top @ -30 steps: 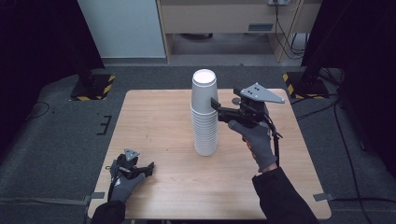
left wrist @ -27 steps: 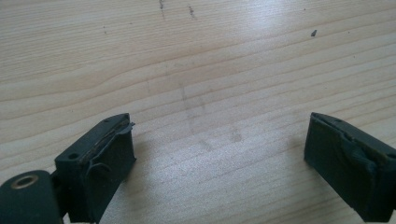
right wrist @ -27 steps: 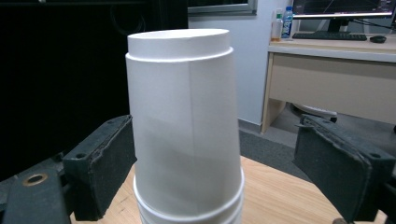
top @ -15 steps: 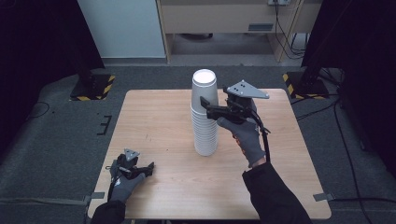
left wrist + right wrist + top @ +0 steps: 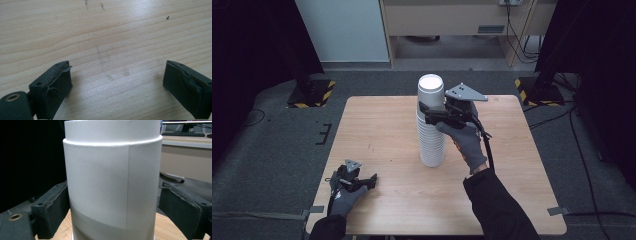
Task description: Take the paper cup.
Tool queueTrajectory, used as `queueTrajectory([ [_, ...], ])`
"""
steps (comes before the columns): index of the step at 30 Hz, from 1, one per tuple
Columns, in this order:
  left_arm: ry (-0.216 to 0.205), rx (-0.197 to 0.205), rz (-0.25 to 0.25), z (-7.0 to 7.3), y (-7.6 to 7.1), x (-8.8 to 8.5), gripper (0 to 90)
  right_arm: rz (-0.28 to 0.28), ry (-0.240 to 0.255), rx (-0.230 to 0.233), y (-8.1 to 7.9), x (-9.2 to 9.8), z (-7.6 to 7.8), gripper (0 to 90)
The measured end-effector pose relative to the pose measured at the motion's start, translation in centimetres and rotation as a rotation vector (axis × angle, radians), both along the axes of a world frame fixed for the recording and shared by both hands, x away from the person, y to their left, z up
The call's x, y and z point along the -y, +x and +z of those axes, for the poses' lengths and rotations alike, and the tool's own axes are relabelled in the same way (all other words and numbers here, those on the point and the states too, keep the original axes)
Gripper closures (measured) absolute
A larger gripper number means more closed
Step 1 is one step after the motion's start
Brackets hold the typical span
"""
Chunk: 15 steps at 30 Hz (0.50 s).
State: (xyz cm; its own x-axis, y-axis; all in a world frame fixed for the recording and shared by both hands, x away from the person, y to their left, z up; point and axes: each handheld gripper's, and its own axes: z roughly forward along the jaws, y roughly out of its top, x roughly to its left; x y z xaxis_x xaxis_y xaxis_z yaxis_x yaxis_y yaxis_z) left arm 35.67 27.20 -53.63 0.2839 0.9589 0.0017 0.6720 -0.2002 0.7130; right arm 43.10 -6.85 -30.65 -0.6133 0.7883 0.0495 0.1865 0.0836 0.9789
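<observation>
At the near left corner of the tabletop point(image 5: 382, 130) the left tongs point(image 5: 362, 181) are seen lying low in a gloved hand, close to the front edge and well apart from everything else; in the left gripper view their two black jaws are spread wide over bare wood grain, with nothing held between them. Farther in, near the middle of the tabletop, a tall stack of white paper cups point(image 5: 431, 125) is stood upright, its base on the wood and its open top cup at the far end of the column. The right tongs point(image 5: 426, 112) are held level at the upper part of this stack, brought in from its right side by a gloved hand point(image 5: 466, 142), with the grey plate riding on top. In the right gripper view the stack of white paper cups point(image 5: 112, 185) is seen set between the jaws, which are opened wider than the cup wall; the left jaw lies just beside the wall, while a clear gap is left at the right jaw, so nothing is gripped. Beyond the tabletop, grey floor and a pale cabinet are seen
</observation>
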Motion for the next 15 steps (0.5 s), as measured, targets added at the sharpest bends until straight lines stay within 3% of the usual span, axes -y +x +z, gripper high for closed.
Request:
queueTrajectory([
  [15,0.000,0.000,0.000,0.0,0.0,0.0,7.2,-0.008,-0.016,-0.023,1.0,-1.3,-1.4,12.1],
])
